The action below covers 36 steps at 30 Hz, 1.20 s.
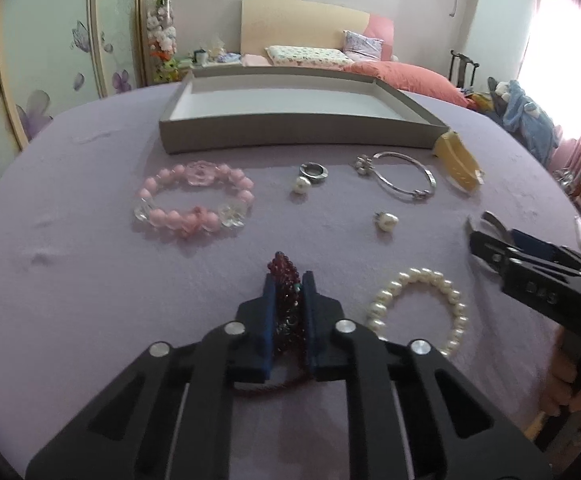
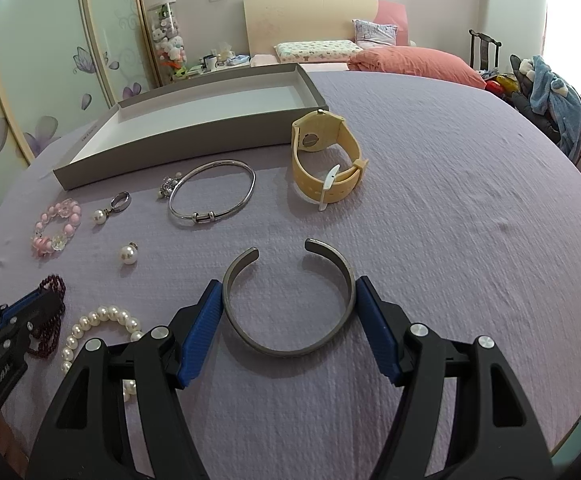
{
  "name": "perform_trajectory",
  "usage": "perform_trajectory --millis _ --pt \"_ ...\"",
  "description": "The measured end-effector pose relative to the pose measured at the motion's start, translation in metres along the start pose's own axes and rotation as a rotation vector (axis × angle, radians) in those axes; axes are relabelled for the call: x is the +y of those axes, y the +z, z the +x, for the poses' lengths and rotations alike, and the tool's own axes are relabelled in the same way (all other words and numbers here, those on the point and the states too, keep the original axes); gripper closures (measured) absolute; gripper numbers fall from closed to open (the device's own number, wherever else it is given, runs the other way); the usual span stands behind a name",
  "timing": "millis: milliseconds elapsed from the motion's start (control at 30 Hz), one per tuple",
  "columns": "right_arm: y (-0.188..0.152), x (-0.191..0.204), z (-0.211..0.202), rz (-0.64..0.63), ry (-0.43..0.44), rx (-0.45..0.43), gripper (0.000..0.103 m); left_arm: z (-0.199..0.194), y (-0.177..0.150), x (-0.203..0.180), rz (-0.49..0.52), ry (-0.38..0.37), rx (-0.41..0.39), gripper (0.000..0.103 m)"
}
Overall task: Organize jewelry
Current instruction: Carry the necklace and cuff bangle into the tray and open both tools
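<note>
Dark red bead bracelet (image 1: 286,300) lies on the purple tablecloth (image 1: 90,280), pinched by the left gripper (image 1: 288,280). Right gripper (image 2: 288,292) pads touch both sides of a grey cuff bangle (image 2: 290,312).

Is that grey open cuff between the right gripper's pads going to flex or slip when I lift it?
The cuff looks like rigid metal, so probably little flex. Its smooth band could slip on the pads. The open gap faces away, so squeezing might spring it slightly.

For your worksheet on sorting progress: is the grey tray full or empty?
Empty. The grey tray shows only its bare white floor; every jewelry piece, such as the pink bracelet, lies outside it on the purple cloth.
</note>
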State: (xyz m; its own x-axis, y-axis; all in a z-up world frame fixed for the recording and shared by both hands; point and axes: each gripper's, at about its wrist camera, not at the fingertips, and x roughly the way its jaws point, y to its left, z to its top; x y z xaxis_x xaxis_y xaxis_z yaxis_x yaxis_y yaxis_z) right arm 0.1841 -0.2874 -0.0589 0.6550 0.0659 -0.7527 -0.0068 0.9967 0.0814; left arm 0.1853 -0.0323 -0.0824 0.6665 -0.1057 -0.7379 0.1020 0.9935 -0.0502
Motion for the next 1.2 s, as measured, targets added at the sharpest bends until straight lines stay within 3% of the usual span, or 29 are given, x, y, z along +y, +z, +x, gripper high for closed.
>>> perform_trajectory --millis 200,767,1200 --pt "0.001 0.001 0.001 0.007 0.008 -0.003 0.036 0.003 0.009 0.015 -0.032 0.032 -0.007 0.094" --pt "-0.004 -0.001 -0.012 0.011 0.045 -0.072 0.036 -0.031 0.018 0.042 -0.104 0.014 -0.102 0.094" --pt "0.009 0.005 -0.04 -0.013 0.08 -0.211 0.036 -0.075 0.031 0.041 -0.105 -0.024 -0.222 0.094"
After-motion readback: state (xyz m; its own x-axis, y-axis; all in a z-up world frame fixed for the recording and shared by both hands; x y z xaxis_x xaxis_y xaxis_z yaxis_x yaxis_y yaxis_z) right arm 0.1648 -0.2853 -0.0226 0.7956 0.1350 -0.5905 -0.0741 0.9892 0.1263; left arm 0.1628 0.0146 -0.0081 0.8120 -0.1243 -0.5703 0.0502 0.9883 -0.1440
